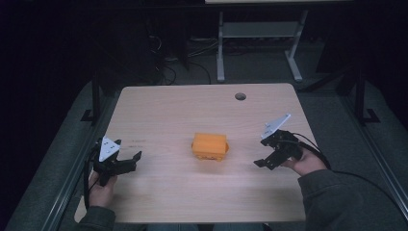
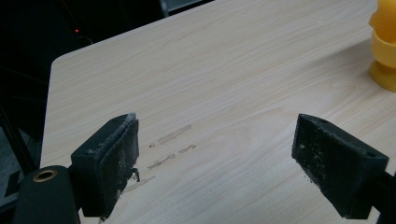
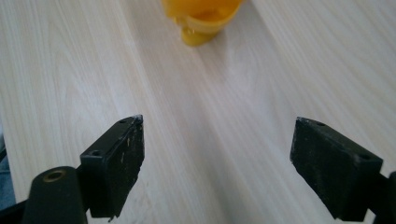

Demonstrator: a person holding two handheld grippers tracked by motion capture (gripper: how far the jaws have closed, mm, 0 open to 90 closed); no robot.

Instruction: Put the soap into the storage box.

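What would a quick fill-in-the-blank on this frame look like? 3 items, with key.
1. The orange block sits on the wooden table ____ the two claws.
2. The left claw has its jaws ____.
3. The right claw holds ____ between its jaws.

Missing words: between; open; nothing

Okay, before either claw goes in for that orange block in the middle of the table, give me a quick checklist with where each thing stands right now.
1. Left claw open: ok, jaws wide apart with nothing between.
2. Right claw open: ok, jaws wide apart with nothing between.
3. Orange block free of both claws: ok, it sits apart, between them.
4. Path across the table to the block: ok, bare wood.
5. Block resting steady: cannot tell.
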